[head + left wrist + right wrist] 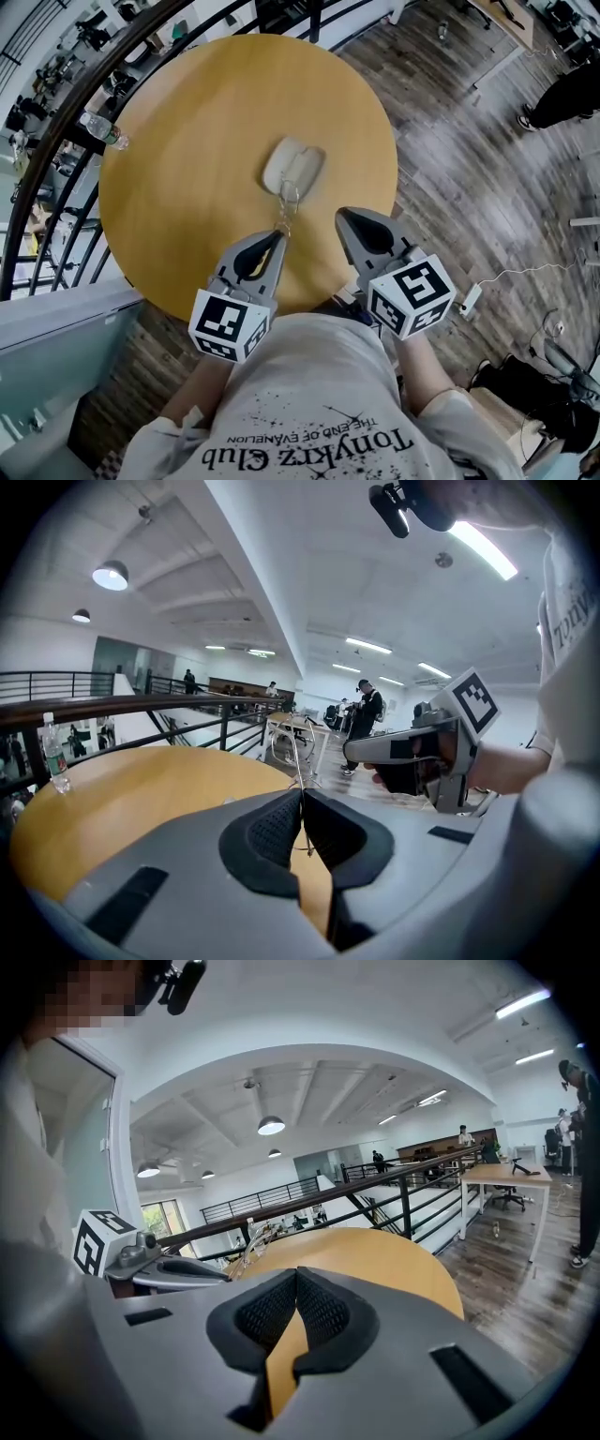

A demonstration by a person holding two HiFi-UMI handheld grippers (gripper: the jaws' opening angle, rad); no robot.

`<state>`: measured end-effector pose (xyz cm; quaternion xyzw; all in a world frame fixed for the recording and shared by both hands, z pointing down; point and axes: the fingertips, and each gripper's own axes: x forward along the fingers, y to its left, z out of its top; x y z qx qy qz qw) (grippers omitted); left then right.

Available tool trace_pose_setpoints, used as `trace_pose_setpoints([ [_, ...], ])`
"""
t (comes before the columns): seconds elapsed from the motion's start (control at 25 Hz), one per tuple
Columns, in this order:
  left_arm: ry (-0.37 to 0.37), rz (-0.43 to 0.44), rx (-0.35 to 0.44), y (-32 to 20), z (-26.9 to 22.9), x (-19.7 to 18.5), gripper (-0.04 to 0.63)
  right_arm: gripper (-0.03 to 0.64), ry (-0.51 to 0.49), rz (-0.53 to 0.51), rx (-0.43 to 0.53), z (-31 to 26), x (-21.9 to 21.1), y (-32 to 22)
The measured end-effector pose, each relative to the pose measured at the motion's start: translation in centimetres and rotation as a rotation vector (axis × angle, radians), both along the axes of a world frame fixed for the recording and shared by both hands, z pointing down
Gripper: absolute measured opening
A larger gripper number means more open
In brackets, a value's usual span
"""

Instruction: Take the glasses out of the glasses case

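Surface [187,141]: warm yellow-tan
Glasses case [292,165]: off-white
Glasses [287,200]: silver
Left tool [279,234]: grey, black pads, black-and-white square markers
Floor [469,178]: grey-brown planks

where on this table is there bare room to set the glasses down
Bare wood: left of the glasses case toward the bottle, the far half of the table, and right of the case to the rim. Crowded: the near edge, where the left gripper holds the glasses beside the right gripper.

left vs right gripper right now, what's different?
Left gripper is shut on the wire-framed glasses; right gripper is shut on nothing. Left gripper lines up with the open case; right gripper sits off to its right. Both hover over the table.
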<state>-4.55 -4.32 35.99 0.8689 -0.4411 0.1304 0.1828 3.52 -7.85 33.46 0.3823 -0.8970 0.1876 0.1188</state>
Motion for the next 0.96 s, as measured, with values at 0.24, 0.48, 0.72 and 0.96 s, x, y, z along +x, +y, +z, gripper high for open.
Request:
trace_pose_setpoints([
  [0.24,-0.004,-0.009,0.022,0.8,0.2,-0.1,0.032,0.025,0.004,-0.011,0.001,0.6,-0.2,1.3],
  [0.48,-0.003,-0.011,0.029,1.1,-0.4,-0.5,0.032,0.025,-0.001,-0.006,0.001,0.4,-0.2,1.5],
  [0.72,-0.011,-0.007,0.03,1.4,-0.4,-0.4,0.032,0.025,0.011,-0.003,-0.002,0.5,0.5,1.8],
  [0.96,-0.011,0.001,0.021,1.3,-0.4,-2.2,0.032,0.025,0.024,0.001,-0.004,0.3,-1.0,1.5],
])
